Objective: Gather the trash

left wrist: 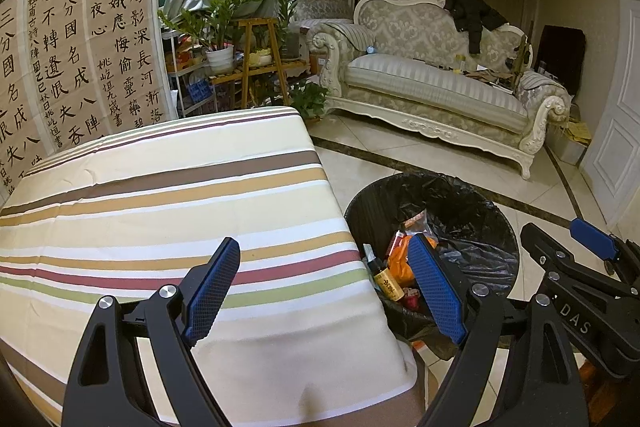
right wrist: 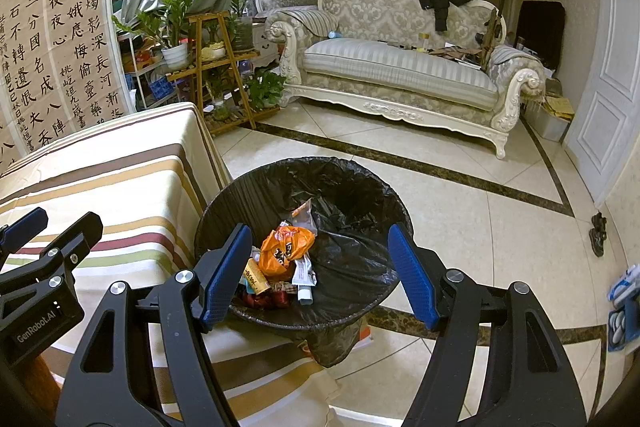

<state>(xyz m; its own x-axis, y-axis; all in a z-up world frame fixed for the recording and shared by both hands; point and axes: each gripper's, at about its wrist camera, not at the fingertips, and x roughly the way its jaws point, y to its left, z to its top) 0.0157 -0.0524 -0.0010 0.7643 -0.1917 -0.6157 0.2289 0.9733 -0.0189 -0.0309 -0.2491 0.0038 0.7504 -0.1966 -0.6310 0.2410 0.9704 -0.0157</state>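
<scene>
A round black-bagged trash bin (right wrist: 304,187) beside the striped tabletop's (left wrist: 160,195) edge holds a crumpled orange wrapper (right wrist: 282,247); the left gripper (left wrist: 324,287) and right gripper (right wrist: 320,271) both gape empty.

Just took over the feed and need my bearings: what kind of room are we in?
Most likely a home living room: an ornate sofa, potted plants on a wooden stand and a striped tablecloth beside the lined trash bin.

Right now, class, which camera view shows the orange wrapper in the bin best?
The right wrist view: the orange wrapper lies uncovered among the trash in the bin. In the left wrist view the left gripper's finger hides part of it.
</scene>
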